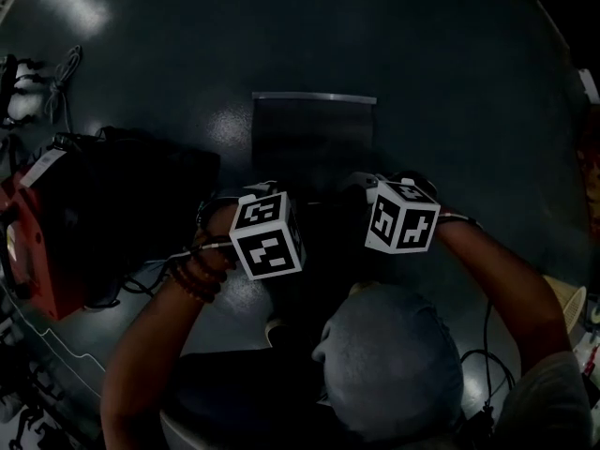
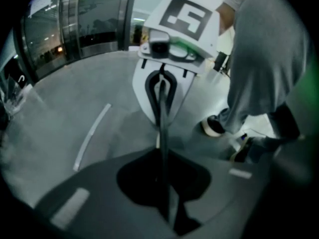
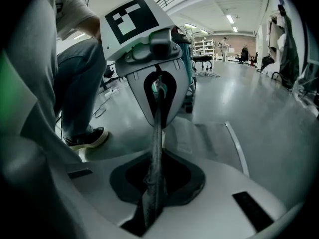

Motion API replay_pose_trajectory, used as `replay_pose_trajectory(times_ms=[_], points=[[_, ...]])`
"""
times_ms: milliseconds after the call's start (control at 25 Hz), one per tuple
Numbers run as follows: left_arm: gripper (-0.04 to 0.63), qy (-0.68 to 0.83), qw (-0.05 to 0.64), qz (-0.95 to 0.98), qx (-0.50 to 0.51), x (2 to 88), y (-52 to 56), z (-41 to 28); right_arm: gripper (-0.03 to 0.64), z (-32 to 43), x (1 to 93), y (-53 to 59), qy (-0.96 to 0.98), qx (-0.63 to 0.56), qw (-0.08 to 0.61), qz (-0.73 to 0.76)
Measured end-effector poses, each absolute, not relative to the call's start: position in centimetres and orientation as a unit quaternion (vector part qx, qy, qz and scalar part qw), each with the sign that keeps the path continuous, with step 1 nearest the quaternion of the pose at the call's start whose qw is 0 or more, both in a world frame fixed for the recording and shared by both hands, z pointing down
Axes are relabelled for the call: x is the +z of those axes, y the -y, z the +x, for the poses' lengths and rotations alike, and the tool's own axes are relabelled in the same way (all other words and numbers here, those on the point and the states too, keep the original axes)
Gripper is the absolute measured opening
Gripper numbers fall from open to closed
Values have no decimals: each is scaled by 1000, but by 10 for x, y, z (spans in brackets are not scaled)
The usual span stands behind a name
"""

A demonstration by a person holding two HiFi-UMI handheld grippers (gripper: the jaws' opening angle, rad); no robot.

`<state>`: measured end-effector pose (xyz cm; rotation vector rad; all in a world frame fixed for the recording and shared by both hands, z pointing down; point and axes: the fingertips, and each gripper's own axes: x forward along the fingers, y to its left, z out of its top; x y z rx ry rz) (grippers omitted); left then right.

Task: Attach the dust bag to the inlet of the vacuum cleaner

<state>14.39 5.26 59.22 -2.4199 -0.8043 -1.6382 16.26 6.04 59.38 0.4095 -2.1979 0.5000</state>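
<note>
The dust bag shows as a thin dark fabric edge (image 2: pixel 162 133) stretched taut between my two grippers. In the left gripper view it runs from my left gripper (image 2: pixel 165 203) straight to the right gripper (image 2: pixel 162 91) facing it. The right gripper view mirrors this: the fabric (image 3: pixel 155 153) leaves my right gripper (image 3: pixel 152 198) and ends in the left gripper (image 3: pixel 159 91). Both are shut on the bag. In the dim head view the left gripper (image 1: pixel 302 217) and right gripper (image 1: pixel 351 201) point at each other above the floor. The red and black vacuum cleaner (image 1: pixel 42 251) sits at the left.
A dark flat rectangle with a pale strip on its far edge (image 1: pixel 314 97) lies on the floor beyond the grippers. Cables (image 1: pixel 56 87) trail at the far left. The person's grey-trousered knee (image 1: pixel 394 364) and shoe (image 3: pixel 89 138) are close below the grippers.
</note>
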Motion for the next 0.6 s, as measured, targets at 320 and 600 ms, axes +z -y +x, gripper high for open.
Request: replay_pose_trajectory(times_ms=[320, 600], points=[[28, 188, 73, -817, -540, 505, -42, 135, 32, 156, 506, -48, 890, 135, 412, 142], [28, 136, 46, -847, -512, 450, -41, 119, 32, 140, 452, -44, 894, 92, 425, 103]])
